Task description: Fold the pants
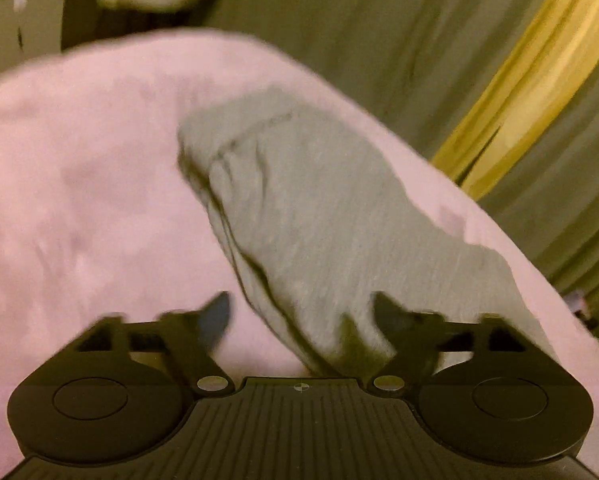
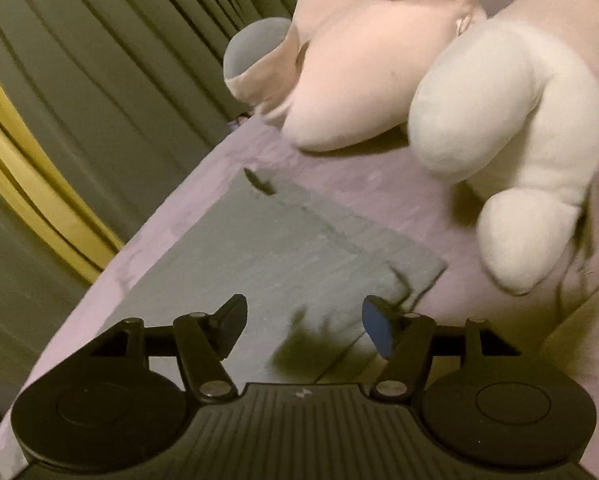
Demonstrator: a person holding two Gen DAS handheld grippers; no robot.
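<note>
Lying flat on the pink bedspread, the grey pants are kept reachable; both the left gripper and right gripper are held wide, empty.

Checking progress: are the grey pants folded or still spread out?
Folded: the grey pants lie on the pink bed cover as a compact layered rectangle, neither open gripper holding them.

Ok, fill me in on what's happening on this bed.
A person with two hand-held grippers is folding grey pants on a pink bedspread. The pants lie flat, apparently already folded. The left hand-held gripper and right hand-held gripper both hover open over them, gripping nothing. Plush toys sit beyond.
</note>
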